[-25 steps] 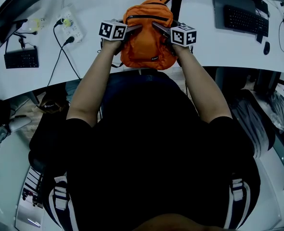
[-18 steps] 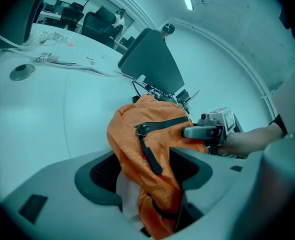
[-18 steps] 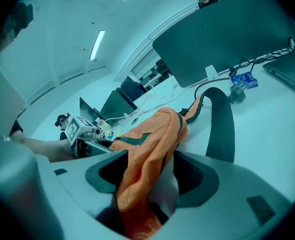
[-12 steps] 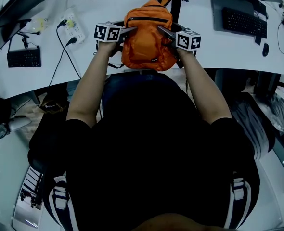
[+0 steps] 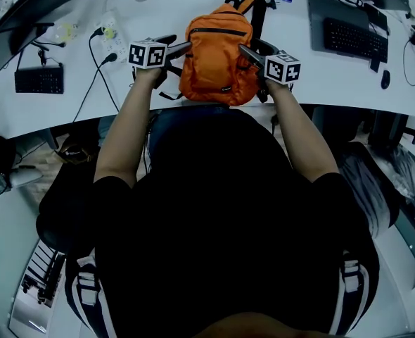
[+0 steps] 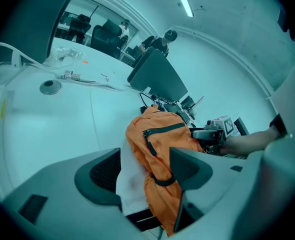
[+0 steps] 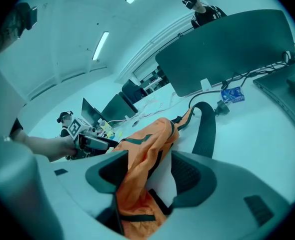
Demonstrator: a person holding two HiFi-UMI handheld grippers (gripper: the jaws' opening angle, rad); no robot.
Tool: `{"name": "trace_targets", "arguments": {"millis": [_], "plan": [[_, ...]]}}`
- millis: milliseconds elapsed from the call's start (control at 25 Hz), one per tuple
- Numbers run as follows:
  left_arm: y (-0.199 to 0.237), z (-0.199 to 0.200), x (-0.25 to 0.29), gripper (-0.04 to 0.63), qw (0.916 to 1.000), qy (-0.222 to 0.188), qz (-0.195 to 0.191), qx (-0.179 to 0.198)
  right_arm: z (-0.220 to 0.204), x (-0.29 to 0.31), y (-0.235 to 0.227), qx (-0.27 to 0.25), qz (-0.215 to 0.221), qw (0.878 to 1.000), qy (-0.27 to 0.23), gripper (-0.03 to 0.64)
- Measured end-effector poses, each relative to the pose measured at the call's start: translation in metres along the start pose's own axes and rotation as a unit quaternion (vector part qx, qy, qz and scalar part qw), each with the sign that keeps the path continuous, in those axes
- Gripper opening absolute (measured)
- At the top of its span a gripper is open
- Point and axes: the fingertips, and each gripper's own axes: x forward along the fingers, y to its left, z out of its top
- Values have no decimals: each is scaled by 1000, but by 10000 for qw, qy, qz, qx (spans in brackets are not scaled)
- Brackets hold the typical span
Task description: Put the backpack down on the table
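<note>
An orange backpack with black zips and straps stands on the white table, close to its near edge. My left gripper is at its left side and my right gripper at its right side. In the left gripper view the left gripper is open; the backpack lies against the right jaw, with bare table showing before the left one. In the right gripper view the right gripper is open too, the backpack nearer its left jaw, with a gap at the right.
A power strip with cables lies at the left, with a small keyboard beyond it. A keyboard and a mouse sit at the right. A monitor stands behind the backpack. The table's near edge runs just below the backpack.
Both grippers have drawn outward from the backpack's sides, the left one leftward and the right one rightward. The backpack stays standing on the table.
</note>
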Motion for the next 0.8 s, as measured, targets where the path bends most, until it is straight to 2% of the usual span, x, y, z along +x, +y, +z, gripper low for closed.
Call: {"name": "trace_targets", "arguments": {"millis": [320, 520, 640, 800], "plan": [[-15, -11, -27, 281, 9993, 108, 38, 356, 11, -23, 13, -173, 73, 9998, -118, 267], [-30, 0, -39, 265, 9992, -135, -96, 369, 15, -37, 22, -250, 87, 9994, -219, 234], [-37, 4, -45, 242, 9987, -217, -90, 449, 16, -42, 30, -338, 97, 9991, -237, 198], [-45, 6, -52, 179, 9982, -304, -70, 507, 15, -46, 44, -529, 215, 9981, -221, 130]]}}
